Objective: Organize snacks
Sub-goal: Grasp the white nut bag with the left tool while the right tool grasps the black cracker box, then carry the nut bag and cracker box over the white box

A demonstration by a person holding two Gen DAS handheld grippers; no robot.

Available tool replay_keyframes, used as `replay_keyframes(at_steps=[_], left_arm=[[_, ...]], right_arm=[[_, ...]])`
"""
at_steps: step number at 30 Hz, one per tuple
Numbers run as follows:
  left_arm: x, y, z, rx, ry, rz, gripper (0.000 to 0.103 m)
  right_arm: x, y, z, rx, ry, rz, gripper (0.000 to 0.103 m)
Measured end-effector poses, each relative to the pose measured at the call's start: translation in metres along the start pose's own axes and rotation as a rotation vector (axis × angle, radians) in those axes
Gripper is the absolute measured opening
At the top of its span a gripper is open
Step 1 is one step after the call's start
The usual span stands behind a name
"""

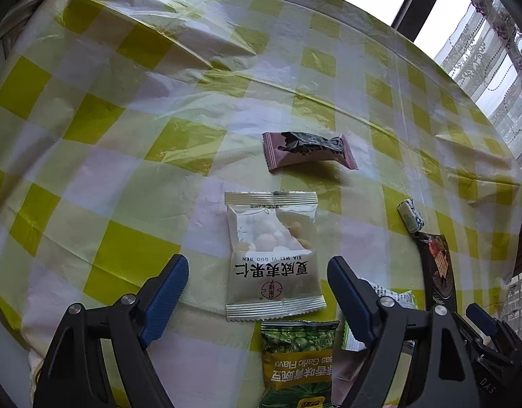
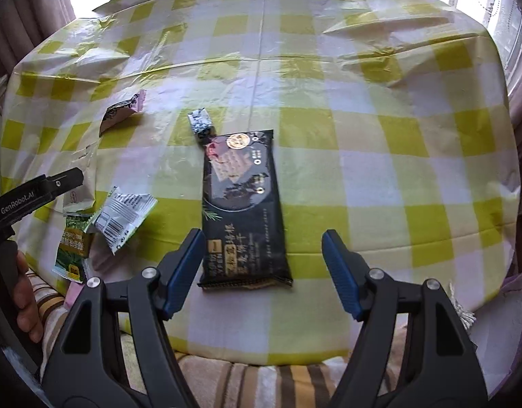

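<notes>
Your left gripper (image 1: 257,273) fingers wide around the nut packet (image 1: 272,255), right gripper (image 2: 263,250) fingers wide over the black biscuit pack (image 2: 243,207).

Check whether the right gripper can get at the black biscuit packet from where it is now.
Probably yes. The right gripper is open, and the black biscuit packet lies flat on the checked tablecloth with its near end between the fingers. Nothing covers it; only the small foil candy sits at its far corner.
</notes>
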State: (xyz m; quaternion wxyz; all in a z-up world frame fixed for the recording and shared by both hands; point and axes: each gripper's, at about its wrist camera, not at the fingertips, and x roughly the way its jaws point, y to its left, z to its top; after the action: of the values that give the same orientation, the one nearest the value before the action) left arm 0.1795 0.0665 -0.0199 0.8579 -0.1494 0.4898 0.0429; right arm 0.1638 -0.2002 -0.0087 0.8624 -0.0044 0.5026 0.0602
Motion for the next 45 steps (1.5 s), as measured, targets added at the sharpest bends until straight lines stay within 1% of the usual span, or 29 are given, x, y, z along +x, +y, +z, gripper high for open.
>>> replay_keyframes(at_steps=[3,6,8,9,10,11,12,13,14,16,21,22,24,27,29,33,37,40,45], left_arm=[[0.003,-0.004,0.001,0.021,-0.004,0.021,0.084],[0.006,-0.008,0.004,0.039,-0.010,0.034,0.084],[0.008,-0.011,0.005,0.058,-0.019,0.061,0.078],[0.009,-0.013,0.006,0.071,-0.022,0.077,0.077],[0.010,-0.016,0.006,0.088,-0.024,0.091,0.073],[0.011,-0.019,0.005,0.106,-0.027,0.107,0.064],[0.011,-0.022,0.005,0.122,-0.033,0.125,0.058],[0.011,-0.024,0.005,0.132,-0.036,0.138,0.054],[0.011,-0.024,0.005,0.136,-0.037,0.139,0.054],[0.010,-0.024,0.004,0.143,-0.039,0.132,0.050],[0.004,-0.021,0.003,0.126,-0.054,0.089,0.048],[0.003,-0.020,0.003,0.121,-0.059,0.085,0.048],[0.000,-0.020,0.003,0.119,-0.072,0.076,0.048],[-0.006,-0.023,0.002,0.127,-0.095,0.056,0.048],[-0.010,-0.025,0.001,0.134,-0.112,0.040,0.048],[-0.020,-0.030,0.000,0.148,-0.153,0.003,0.048],[-0.031,-0.036,-0.003,0.170,-0.200,-0.018,0.048],[-0.039,-0.041,-0.006,0.180,-0.224,-0.052,0.048],[-0.052,-0.055,-0.013,0.200,-0.252,-0.079,0.048]], right_arm=[[0.007,0.006,0.005,-0.014,0.006,0.016,0.074],[0.014,0.006,0.007,-0.001,0.009,0.022,0.074],[0.020,0.004,0.010,0.010,0.020,0.024,0.074],[0.023,0.004,0.012,0.012,0.026,0.025,0.074],[0.025,0.004,0.012,0.009,0.030,0.022,0.074],[0.025,0.005,0.013,0.002,0.026,0.015,0.074],[0.026,0.006,0.013,-0.004,0.023,0.006,0.074],[0.027,0.006,0.014,-0.010,0.020,-0.003,0.074],[0.028,0.007,0.014,-0.016,0.019,-0.011,0.074],[0.029,0.009,0.014,-0.030,0.022,-0.027,0.074],[0.027,0.010,0.013,-0.041,0.010,-0.035,0.072],[0.026,0.010,0.012,-0.044,0.006,-0.032,0.071],[0.024,0.011,0.011,-0.052,-0.004,-0.030,0.061],[0.023,0.012,0.011,-0.057,-0.010,-0.024,0.056],[0.023,0.012,0.010,-0.057,-0.013,-0.019,0.054],[0.021,0.010,0.008,-0.054,-0.024,-0.006,0.054],[0.017,0.004,0.004,-0.035,-0.033,0.017,0.054],[0.008,-0.001,0.002,-0.013,-0.061,0.018,0.054],[-0.008,-0.011,-0.003,0.010,-0.097,0.022,0.054]])
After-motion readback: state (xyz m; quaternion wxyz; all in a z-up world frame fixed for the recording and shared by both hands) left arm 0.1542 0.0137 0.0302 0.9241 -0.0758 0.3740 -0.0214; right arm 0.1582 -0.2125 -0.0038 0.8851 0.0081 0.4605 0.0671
